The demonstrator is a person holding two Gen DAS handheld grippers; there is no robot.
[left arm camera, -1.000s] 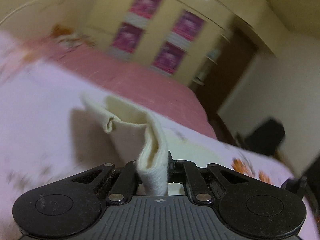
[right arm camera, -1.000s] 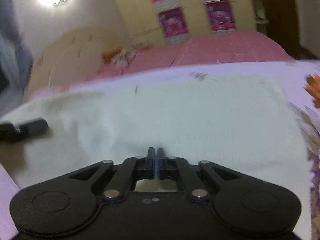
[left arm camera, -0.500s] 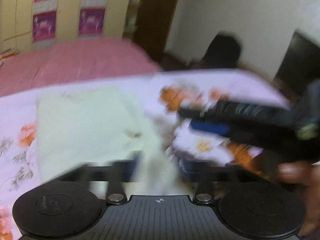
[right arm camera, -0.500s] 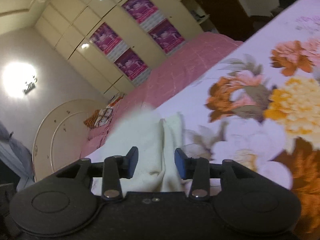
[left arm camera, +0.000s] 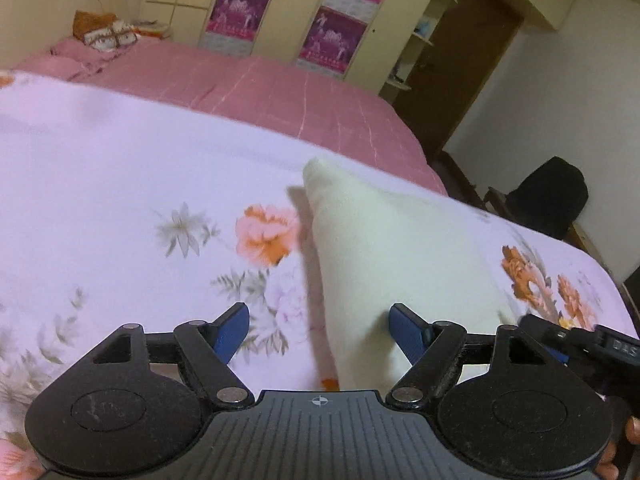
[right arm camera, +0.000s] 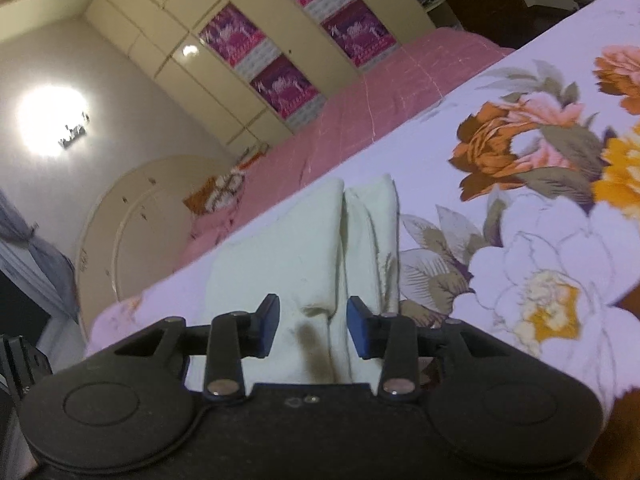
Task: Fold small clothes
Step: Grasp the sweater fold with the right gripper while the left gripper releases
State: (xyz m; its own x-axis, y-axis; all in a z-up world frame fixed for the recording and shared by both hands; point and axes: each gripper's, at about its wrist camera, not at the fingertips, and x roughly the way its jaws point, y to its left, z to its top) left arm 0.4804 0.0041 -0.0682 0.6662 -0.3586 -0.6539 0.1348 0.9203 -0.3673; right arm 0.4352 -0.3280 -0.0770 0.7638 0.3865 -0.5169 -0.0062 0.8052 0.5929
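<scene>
A cream cloth (left arm camera: 400, 248) lies folded flat on the flowered bed sheet (left arm camera: 120, 184). My left gripper (left arm camera: 318, 330) is open just above the cloth's near left edge, and its blue pads (left arm camera: 232, 330) touch nothing. In the right wrist view the same cloth (right arm camera: 296, 248) shows a fold line down its middle. My right gripper (right arm camera: 312, 324) hovers over its near end with the jaws closing. The cloth lies under the gap, but the pads do not press on it. The right gripper's tip (left arm camera: 580, 342) also shows at the lower right of the left wrist view.
A pink bedspread (left arm camera: 260, 88) covers the far part of the bed, with pillows (left arm camera: 108, 34) by the headboard. Behind stand a cream wardrobe (left arm camera: 288, 12) with purple posters and a brown door (left arm camera: 468, 64). A dark chair (left arm camera: 552, 196) stands off the bed's right side.
Both grippers were shut a second ago, the left one on a raised fold of the cloth. Both have opened and drawn back, and the cloth now lies folded on the sheet.
</scene>
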